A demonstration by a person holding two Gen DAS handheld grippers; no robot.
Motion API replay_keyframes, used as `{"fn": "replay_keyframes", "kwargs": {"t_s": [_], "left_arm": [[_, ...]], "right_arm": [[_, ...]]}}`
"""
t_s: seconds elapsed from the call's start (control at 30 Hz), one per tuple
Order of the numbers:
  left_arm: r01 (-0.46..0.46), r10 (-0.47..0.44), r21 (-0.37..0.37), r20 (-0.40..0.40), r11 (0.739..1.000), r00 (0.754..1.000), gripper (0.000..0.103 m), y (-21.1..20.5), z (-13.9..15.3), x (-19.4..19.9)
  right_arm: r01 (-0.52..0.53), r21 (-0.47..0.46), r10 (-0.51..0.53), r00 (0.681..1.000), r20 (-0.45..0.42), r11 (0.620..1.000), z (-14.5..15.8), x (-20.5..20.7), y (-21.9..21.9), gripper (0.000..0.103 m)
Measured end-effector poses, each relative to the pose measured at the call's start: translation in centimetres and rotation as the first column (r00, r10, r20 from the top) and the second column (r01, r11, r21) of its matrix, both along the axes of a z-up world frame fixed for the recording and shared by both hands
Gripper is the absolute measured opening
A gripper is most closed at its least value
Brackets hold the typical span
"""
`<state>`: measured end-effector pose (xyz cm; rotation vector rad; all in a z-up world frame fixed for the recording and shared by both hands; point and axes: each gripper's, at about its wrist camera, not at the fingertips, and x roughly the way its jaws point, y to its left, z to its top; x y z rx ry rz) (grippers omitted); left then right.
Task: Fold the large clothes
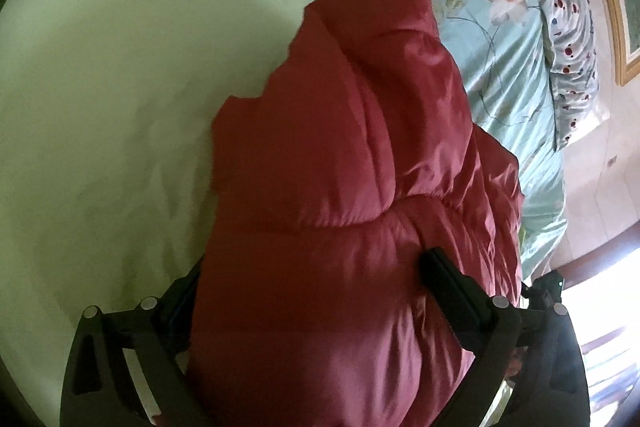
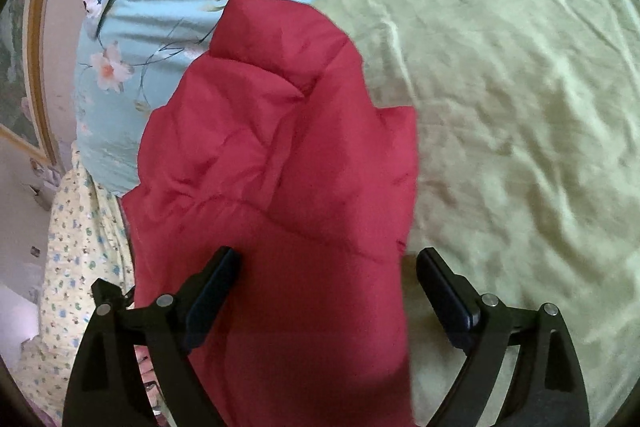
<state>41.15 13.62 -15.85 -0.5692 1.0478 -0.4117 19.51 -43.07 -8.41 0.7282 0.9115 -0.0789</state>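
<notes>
Two grippers on one puffy red jacket here, lying bunched on the bed's green sheet. We've got the left gripper and right gripper with jaws spread wide around its thick padding, probably to gather bulk. No containers anywhere.

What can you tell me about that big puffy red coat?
The red puffer jacket is shiny, quilted and padded, stitched into fat sections. It lies bunched and partly folded on the pale green sheet, its far end reaching the floral turquoise bedding. The left gripper straddles its near end with fingers spread wide; one finger presses into the padding. The right gripper is open around another edge.
</notes>
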Motion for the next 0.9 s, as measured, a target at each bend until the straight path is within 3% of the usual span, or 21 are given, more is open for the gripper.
{"fn": "replay_keyframes", "kwargs": {"t_s": [0.07, 0.17, 0.37, 0.43, 0.63, 0.9], "left_arm": [[0.001, -0.001, 0.005, -0.001, 1.000, 1.000, 0.100, -0.6, 0.1, 0.6], [0.010, -0.010, 0.016, 0.000, 1.000, 1.000, 0.084, -1.3, 0.0, 1.2], [0.033, -0.035, 0.030, 0.040, 0.999, 0.999, 0.057, -2.2, 1.3, 0.3], [0.036, -0.037, 0.031, 0.055, 0.999, 0.998, 0.051, -2.2, 2.1, -0.3], [0.048, -0.047, -0.003, 0.107, 0.999, 0.993, 0.043, -1.6, 5.0, -3.1], [0.075, -0.071, -0.019, 0.164, 0.997, 0.984, 0.041, 0.3, 7.7, -11.4]], "right_arm": [[-0.017, 0.022, 0.017, 1.000, 0.001, 1.000, -0.4, 0.6, 0.1, 0.094], [-0.040, 0.041, 0.040, 0.999, -0.001, 0.998, -0.9, 1.3, 0.6, 0.091], [-0.063, 0.012, 0.063, 0.998, 0.005, 0.998, 0.1, 0.8, 1.6, 0.055], [-0.063, 0.010, 0.062, 0.998, 0.009, 0.998, 0.8, 0.5, 2.0, 0.048], [-0.076, 0.001, 0.076, 0.996, 0.046, 0.997, 3.5, -1.6, 3.7, 0.040], [-0.132, -0.007, 0.132, 0.988, 0.075, 0.991, 6.2, -7.9, 7.1, 0.038]]}}
